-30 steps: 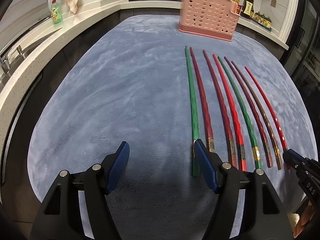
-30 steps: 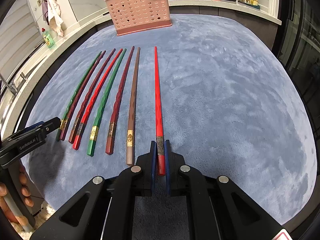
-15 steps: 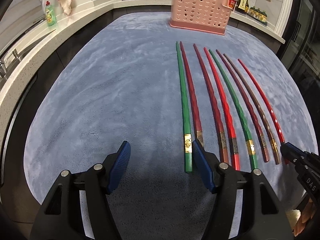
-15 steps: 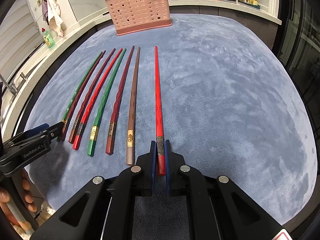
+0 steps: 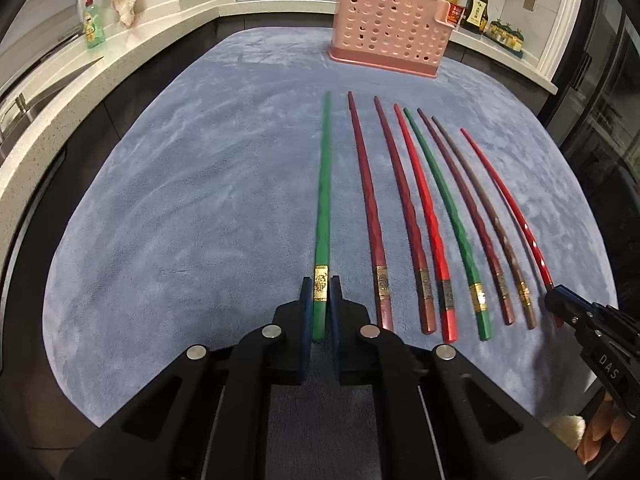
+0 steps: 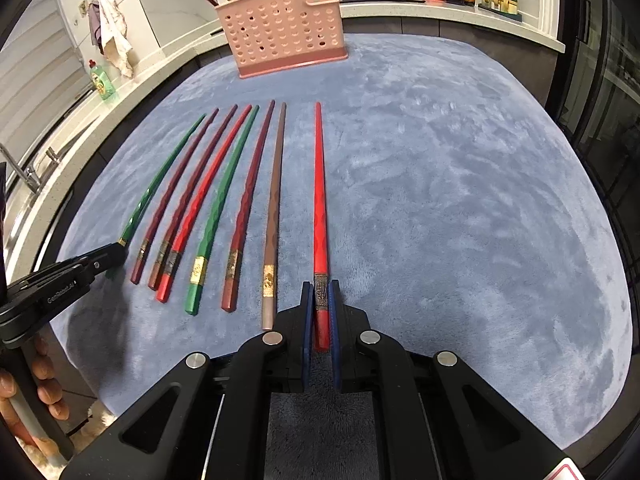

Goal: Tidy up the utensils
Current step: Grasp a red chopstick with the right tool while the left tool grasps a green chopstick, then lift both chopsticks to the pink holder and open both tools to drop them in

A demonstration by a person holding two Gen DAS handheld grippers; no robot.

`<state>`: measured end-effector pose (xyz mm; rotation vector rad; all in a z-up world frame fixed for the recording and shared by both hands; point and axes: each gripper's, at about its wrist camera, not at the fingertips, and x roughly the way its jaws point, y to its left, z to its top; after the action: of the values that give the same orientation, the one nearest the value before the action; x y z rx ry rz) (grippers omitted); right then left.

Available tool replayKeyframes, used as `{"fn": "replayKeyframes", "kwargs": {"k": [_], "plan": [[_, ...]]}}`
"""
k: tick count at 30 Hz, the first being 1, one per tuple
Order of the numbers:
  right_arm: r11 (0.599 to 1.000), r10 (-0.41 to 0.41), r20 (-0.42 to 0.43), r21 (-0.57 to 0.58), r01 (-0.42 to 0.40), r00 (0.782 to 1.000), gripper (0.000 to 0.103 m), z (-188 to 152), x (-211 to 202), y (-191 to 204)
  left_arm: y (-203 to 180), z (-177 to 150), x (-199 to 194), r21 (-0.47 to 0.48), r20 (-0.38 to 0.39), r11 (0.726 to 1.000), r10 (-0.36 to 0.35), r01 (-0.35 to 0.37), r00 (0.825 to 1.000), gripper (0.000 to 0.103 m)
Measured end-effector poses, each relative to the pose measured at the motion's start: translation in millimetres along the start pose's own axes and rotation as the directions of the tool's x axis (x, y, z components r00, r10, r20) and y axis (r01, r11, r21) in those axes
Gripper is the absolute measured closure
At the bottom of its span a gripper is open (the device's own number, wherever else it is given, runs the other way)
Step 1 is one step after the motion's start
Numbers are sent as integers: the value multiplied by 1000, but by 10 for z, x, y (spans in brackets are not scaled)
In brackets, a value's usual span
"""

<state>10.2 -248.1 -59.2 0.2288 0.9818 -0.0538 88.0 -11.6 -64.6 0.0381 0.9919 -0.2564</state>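
Left gripper [image 5: 320, 304] is clamped on the thick end of the green chopstick [image 5: 323, 208]; both blue pads press its sides just below the gold band. From the pads the stick runs toward 12 o'clock over the blue mat [image 5: 180, 200], its thin tip pointing at the pink basket [image 5: 390, 36], which stands at the mat's far edge, well apart from the tip.

At 3 o'clock of this stick lie the other chopsticks side by side, thick ends nearest the camera: a maroon one [image 5: 368, 208] just beside it, then another maroon, a red, a second green [image 5: 448, 216], a maroon and a brown. None of these touches the left gripper's fingers.

Right gripper [image 6: 320, 316] is likewise closed on the thick end of the bright red chopstick [image 6: 320, 208], pads against its sides around the dark band. That stick also points to 12 o'clock, its tip short of the basket [image 6: 280, 28]. The brown chopstick [image 6: 274, 216] lies just beside it at 9 o'clock, apart from the gripper's finger.

In the left view the right gripper [image 5: 556, 300] enters at 4 o'clock, gripping the red stick's end. In the right view the left gripper [image 6: 116, 254] sits at 9 o'clock at the green stick's end, with a hand [image 6: 44, 384] on its handle.
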Motion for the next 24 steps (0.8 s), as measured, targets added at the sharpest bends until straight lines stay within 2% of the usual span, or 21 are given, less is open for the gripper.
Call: {"fn": "replayKeyframes", "kwargs": {"k": [5,12,17,24], "plan": [[1000,14,38,8,-15,999,96,124,-179,-27,28,103,-203,-13,29,1000,-18,18,999,96],[999,25,138,17,-28,990,96,521,-584,-72,98,431,-538,-40,84,998,-52,55,995,96],[999,27,221,13,-30,975,96,953,-838,-116,73,826,-781,-17,162,998,-50,53,986,96],[1000,24,320,11,-29,947,96,1585,-1027,-196,84,1516,-985,-18,262,998,-54,61,963,96]]}}
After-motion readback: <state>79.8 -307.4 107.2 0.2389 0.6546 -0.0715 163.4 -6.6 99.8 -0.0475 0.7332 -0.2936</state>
